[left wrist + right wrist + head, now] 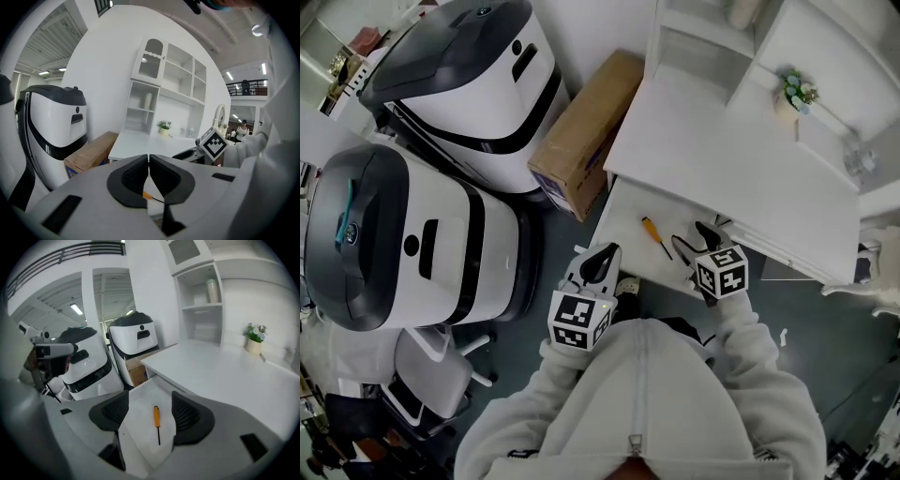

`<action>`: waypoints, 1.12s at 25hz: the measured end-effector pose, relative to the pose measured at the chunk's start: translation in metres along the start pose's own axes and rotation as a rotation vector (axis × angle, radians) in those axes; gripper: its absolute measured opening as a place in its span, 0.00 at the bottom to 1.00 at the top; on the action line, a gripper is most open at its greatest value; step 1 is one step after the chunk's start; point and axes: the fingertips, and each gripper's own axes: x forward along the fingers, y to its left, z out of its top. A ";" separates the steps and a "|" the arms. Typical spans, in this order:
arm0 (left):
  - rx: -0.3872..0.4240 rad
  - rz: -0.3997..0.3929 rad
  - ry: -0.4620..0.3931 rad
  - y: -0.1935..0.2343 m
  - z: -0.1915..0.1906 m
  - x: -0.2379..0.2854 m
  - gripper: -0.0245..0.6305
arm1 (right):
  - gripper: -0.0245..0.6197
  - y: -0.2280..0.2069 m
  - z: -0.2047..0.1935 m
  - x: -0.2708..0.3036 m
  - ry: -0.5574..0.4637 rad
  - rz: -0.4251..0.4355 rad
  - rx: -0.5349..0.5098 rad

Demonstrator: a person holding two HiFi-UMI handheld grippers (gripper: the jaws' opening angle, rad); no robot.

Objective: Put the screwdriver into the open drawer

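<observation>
Seeing the screwdriver (pixel 656 237) flat on the floor of the open drawer (pixel 627 217), just under the worktop (pixel 722 159) front edge. Head view puts it at 1 o'clock from the left claw (pixel 602 255) and 9 o'clock from the right claw (pixel 692 240), touching neither.

Right gripper view gives us what head view can't. The right claw (pixel 150 405) has its jaws wide apart with nothing gripped. The screwdriver (pixel 156 420) lies on the drawer (pixel 139 401) between them, orange handle at 12, thin dark shaft toward 6.

Left gripper view shows the left claw (pixel 149 161) jaws pressed together, empty. We get only a sliver of the screwdriver (pixel 147 194) below them. It also catches the right claw's marker cube (pixel 214 143) at 3 o'clock.

Pads (pixel 187 414) are black, ribbed and rounded; claw bodies are smooth light grey. Drawer and worktop are flat matte white.

Head view alone shows the brown cardboard box (pixel 581 131) at 11 o'clock of the drawer, and two rounded glossy white-and-black machines (pixel 469 66) further toward 10.
</observation>
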 end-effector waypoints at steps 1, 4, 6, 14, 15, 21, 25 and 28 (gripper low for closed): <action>0.007 -0.011 -0.004 -0.002 0.003 0.003 0.07 | 0.50 0.000 0.005 -0.008 -0.023 -0.005 0.019; 0.030 -0.050 -0.019 -0.008 0.014 0.011 0.07 | 0.50 0.000 0.020 -0.034 -0.100 -0.021 0.086; 0.041 -0.074 -0.031 -0.013 0.021 0.014 0.07 | 0.50 0.002 0.031 -0.056 -0.164 -0.036 0.126; 0.072 -0.135 -0.067 -0.021 0.042 0.031 0.07 | 0.45 -0.002 0.075 -0.135 -0.421 -0.169 0.210; 0.075 -0.137 -0.068 -0.022 0.043 0.032 0.07 | 0.42 -0.002 0.080 -0.143 -0.446 -0.184 0.209; 0.098 -0.158 -0.072 -0.029 0.051 0.041 0.07 | 0.25 0.000 0.087 -0.178 -0.540 -0.296 0.181; 0.109 -0.171 -0.082 -0.030 0.058 0.048 0.07 | 0.13 -0.007 0.079 -0.183 -0.568 -0.367 0.206; 0.128 -0.186 -0.085 -0.034 0.062 0.054 0.07 | 0.11 -0.016 0.073 -0.185 -0.588 -0.414 0.223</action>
